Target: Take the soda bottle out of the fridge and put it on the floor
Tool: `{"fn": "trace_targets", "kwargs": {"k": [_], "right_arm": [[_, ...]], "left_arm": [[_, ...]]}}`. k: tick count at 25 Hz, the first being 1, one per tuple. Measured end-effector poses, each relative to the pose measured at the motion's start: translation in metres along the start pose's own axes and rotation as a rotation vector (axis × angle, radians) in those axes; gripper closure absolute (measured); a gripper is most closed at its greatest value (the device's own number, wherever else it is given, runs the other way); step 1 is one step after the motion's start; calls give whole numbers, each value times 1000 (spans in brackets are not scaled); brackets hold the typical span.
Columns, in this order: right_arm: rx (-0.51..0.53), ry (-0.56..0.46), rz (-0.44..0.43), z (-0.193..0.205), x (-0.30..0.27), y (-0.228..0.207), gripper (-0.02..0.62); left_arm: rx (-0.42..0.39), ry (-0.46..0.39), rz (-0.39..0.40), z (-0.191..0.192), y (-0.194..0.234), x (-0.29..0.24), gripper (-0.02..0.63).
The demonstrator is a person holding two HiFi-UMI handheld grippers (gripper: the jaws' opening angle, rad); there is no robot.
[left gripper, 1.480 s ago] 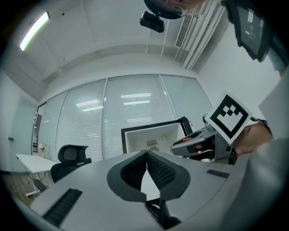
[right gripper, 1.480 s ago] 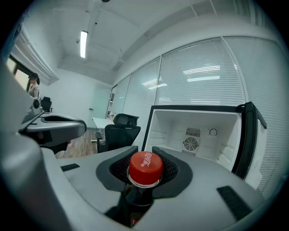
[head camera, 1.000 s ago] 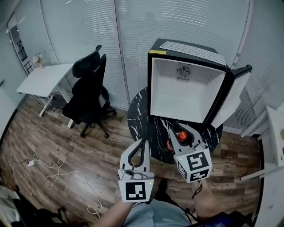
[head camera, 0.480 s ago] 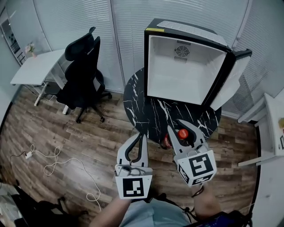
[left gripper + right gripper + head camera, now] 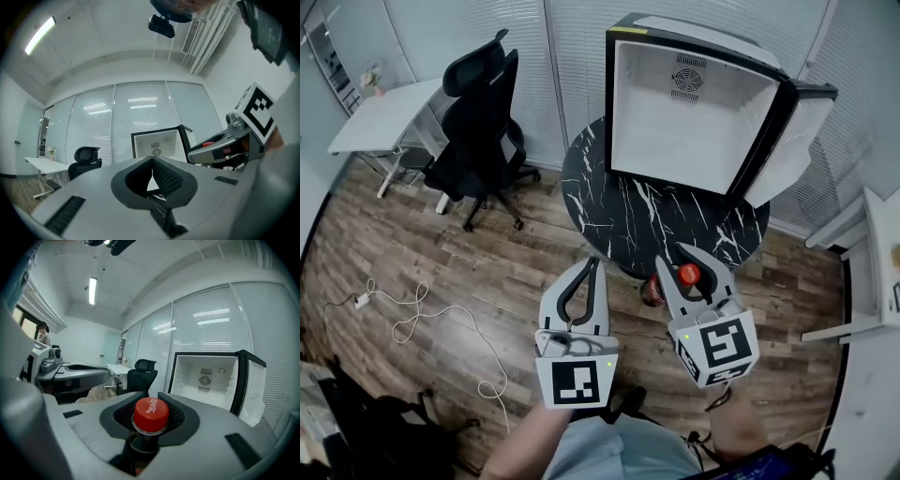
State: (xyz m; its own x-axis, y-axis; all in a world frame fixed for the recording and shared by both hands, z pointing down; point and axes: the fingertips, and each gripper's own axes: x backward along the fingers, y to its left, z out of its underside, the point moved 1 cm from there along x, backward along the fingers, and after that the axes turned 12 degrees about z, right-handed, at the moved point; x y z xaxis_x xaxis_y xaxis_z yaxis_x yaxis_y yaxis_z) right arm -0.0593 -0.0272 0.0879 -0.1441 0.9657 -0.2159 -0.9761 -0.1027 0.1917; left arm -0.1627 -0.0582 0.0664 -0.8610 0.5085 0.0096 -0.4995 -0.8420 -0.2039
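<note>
My right gripper (image 5: 691, 260) is shut on the neck of a dark soda bottle (image 5: 656, 290) with a red cap (image 5: 688, 274); the cap (image 5: 151, 415) sits upright between its jaws (image 5: 151, 420) in the right gripper view. The bottle hangs over the wooden floor (image 5: 469, 291), just off the near edge of the round black marble table (image 5: 609, 211). The small black fridge (image 5: 694, 108) stands on that table, door wide open, its white inside bare. My left gripper (image 5: 592, 265) hovers to the left of the right one with its jaws (image 5: 153, 161) shut on nothing.
A black office chair (image 5: 480, 117) stands left of the table, beside a white desk (image 5: 380, 117). A white cable (image 5: 422, 323) lies coiled on the floor at the left. White furniture (image 5: 867, 272) edges in at the right. Blinds cover the glass walls behind.
Both grippers have drawn back from the fridge and sunk a little. The bottle has left the tabletop's outline and now hangs beyond its near edge, over the floor.
</note>
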Motion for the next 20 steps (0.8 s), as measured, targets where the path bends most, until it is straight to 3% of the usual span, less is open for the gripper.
{"fn": "trace_targets", "kwargs": {"k": [12, 20], "right_arm": [[-17, 28, -7, 32, 32, 0, 485], [-30, 43, -23, 58, 41, 1, 486]], "left_arm": [[76, 38, 27, 18, -44, 13, 589], [81, 69, 71, 36, -66, 10, 589]]}}
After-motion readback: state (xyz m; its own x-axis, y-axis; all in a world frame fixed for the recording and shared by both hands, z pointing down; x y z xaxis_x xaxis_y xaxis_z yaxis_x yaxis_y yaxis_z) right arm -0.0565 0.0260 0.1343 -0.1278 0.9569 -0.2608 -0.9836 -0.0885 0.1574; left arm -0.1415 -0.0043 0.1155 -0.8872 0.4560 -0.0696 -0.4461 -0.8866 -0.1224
